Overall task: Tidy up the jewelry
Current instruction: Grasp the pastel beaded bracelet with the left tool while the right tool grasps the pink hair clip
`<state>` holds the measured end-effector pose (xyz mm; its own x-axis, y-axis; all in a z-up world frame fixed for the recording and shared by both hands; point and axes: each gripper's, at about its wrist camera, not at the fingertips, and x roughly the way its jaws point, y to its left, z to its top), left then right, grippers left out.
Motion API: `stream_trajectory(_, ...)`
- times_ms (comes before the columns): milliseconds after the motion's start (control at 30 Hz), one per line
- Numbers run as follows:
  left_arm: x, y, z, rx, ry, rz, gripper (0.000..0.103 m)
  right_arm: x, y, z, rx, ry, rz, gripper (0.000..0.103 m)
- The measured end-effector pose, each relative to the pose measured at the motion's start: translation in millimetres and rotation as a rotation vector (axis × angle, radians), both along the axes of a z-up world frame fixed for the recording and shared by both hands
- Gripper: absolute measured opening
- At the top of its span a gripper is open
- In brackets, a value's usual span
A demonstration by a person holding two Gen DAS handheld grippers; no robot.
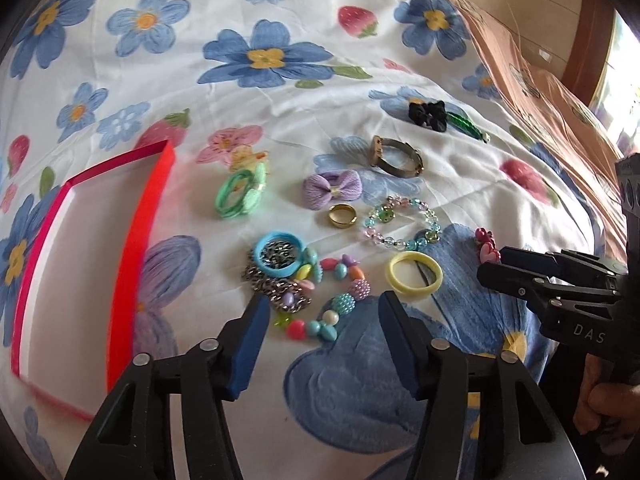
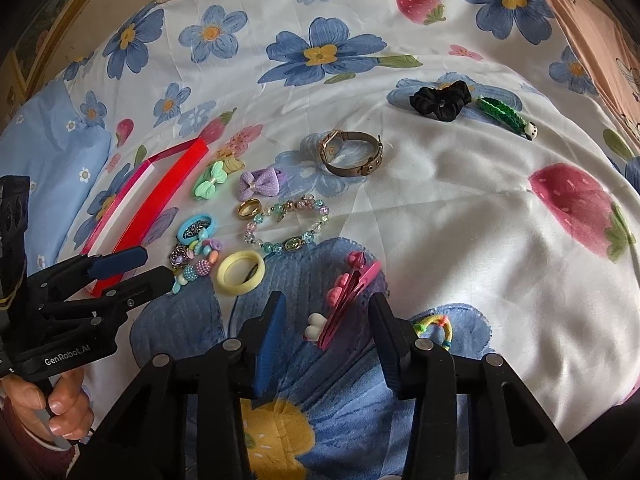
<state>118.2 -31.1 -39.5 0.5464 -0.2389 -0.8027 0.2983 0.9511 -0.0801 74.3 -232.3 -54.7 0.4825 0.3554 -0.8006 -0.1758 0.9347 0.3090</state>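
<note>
Left gripper (image 1: 324, 320) angled down, jaws apart over beads (image 1: 320, 300), right gripper (image 2: 328, 320) apart around pink clip (image 2: 348, 300), red tray (image 1: 80, 260) at nine o'clock

A white bedsheet (image 2: 460, 208) printed with blue flowers and strawberries covers the bed; daylight enters a window (image 1: 622, 64) beyond.

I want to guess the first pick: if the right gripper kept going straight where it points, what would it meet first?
Most likely the pink hair clip, which lies between the open fingers of the right gripper. Depth is uncertain, so it might touch the floral bedsheet just short of it.
</note>
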Motion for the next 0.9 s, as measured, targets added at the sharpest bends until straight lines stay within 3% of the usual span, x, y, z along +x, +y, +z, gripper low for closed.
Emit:
stream_trajectory(300, 25, -19, -27, 0.021, 0.084, -0.064, 0.034, 10, -5, -8, 0.013, 0.032, -0.006, 0.024)
stream_trajectory(367, 25, -21, -28, 0.025, 0.075, -0.075, 0.013, 10, -5, -9, 0.014, 0.034, -0.009, 0.02)
stream_trajectory(400, 24, -21, -28, 0.021, 0.073, -0.076, 0.012, 11, -5, -9, 0.013, 0.034, -0.011, 0.013)
stream_trajectory(633, 17, -7, -17, -0.058, 0.068, -0.055, 0.012, 11, -7, -2, 0.031, 0.013, -0.017, 0.013)
stream_trajectory(900, -3, 18, 19, -0.147, 0.001, -0.016, 0.012, 13, 1, 19, 0.042, -0.034, -0.001, 0.013)
